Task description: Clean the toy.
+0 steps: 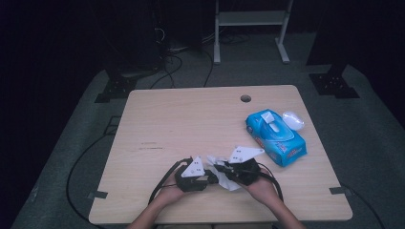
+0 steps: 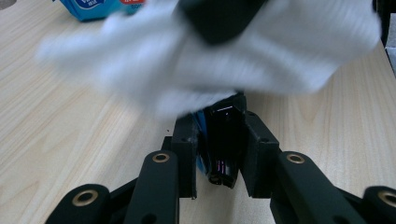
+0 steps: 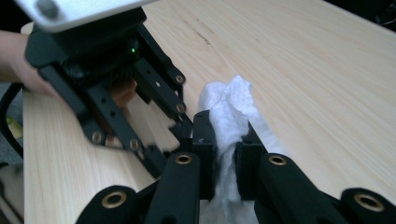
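white crumpled tissue: item in hand. i see it near the front edge of the pale wooden table, bunched between my two tools, a little right of the table's middle. in the right gripper view the same tissue runs up through the jaws and flops over their tips; in the left gripper view it hangs blurred just beyond the jaw tips.

right gripper: black, two-jaw, grey three-cornered plate on top. jaws drawn nearly together and pinching the tissue; seen close at, paper squeezed between the pads.

left gripper: same build, pointing toward the right one, just beside it. jaws closed in on a small dark glossy object with a blue edge showing at its left side; i cannot tell what that object is. the tips sit just under the tissue.

hands: my left hand and right hand come in from the bottom edge, each behind its tool, black cables trailing.

blue soft pack of wipes: lies at the right side of the table, well apart from the tools, white flap on top.

clear round plastic lid: just beside the pack, on its far right.

round cable hole: far edge of the table.
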A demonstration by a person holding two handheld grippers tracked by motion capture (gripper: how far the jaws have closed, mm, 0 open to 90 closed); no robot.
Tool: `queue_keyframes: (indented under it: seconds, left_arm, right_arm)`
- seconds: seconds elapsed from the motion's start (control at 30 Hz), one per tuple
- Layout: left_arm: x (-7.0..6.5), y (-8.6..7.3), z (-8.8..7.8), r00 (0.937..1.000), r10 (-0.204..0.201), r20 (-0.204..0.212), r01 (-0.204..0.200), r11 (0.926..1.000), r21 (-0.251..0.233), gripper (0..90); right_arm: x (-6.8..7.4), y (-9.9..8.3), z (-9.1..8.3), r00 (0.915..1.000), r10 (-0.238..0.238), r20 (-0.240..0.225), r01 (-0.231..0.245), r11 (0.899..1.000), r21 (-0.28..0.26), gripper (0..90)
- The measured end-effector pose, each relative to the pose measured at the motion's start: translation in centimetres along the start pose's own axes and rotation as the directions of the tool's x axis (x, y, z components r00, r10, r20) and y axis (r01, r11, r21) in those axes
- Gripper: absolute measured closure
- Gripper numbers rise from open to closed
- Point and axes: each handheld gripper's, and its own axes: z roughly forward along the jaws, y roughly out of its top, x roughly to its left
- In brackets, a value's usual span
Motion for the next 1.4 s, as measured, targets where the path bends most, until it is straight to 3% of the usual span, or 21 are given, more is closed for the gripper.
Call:
queue_keyframes:
  seconds: [0.17,0.47,0.67,0.77,0.9,1.0,1.13,1.23,1.3,1.37,1.4]
  left_arm:
    - [0.0,-0.1,-0.1,1.0,-0.005,-0.004,0.005,1.0,-0.006,70.2]
    - [0.1,-0.1,0.0,0.9997,-0.026,0.0,0.026,0.9995,-0.019,70.8]
    - [0.6,-0.1,0.1,0.9965,-0.082,0.015,0.083,0.9959,-0.038,66.0]
    - [0.5,-0.1,0.1,0.9986,-0.049,0.019,0.05,0.9984,-0.027,69.7]
    - [0.3,0.0,0.0,0.9994,-0.036,0.002,0.036,0.9992,-0.02,70.7]
    - [0.4,-0.1,0.0,0.9993,-0.037,0.006,0.037,0.999,-0.023,70.7]
    - [0.4,-0.1,0.0,0.9991,-0.042,0.005,0.042,0.9988,-0.024,70.5]
    - [0.4,-0.1,0.0,0.9992,-0.039,0.002,0.039,0.999,-0.023,70.5]
    - [0.4,-0.2,-0.1,0.9993,-0.036,0.001,0.036,0.9991,-0.021,70.5]
    - [0.4,-0.2,-0.2,0.9993,-0.037,-0.002,0.037,0.9991,-0.023,70.6]
    - [0.4,-0.2,-0.2,0.9993,-0.038,-0.002,0.037,0.999,-0.023,70.6]
  right_arm:
    - [0.1,0.0,1.4,0.9997,0.021,-0.015,-0.02,0.999,0.029,82.1]
    - [-0.8,-1.0,0.4,0.9976,0.064,0.025,-0.064,0.998,0.014,82.5]
    - [0.2,-0.7,1.3,0.9979,0.062,-0.016,-0.062,0.998,-0.002,82.4]
    - [0.1,-0.7,1.3,0.9981,0.059,-0.017,-0.059,0.998,0.001,82.4]
    - [-0.6,-1.2,0.1,0.9976,0.05,0.048,-0.05,0.999,0.009,82.5]
    - [-1.3,-2.0,-0.9,0.9939,0.069,0.086,-0.07,0.997,0.014,82.8]
    - [-0.5,-1.6,-0.3,0.9963,0.064,0.057,-0.065,0.998,0.003,82.8]
    - [0.5,-1.2,0.7,0.9975,0.07,-0.013,-0.07,0.998,-0.008,82.7]
    - [1.0,-1.1,0.8,0.9996,0.027,0.0,-0.027,1.0,0.001,82.7]
    - [0.4,-1.2,0.2,0.9992,0.039,0.005,-0.039,0.999,0.009,82.7]
    - [-0.1,-1.5,-0.3,0.9986,0.042,0.033,-0.043,0.999,0.016,82.7]
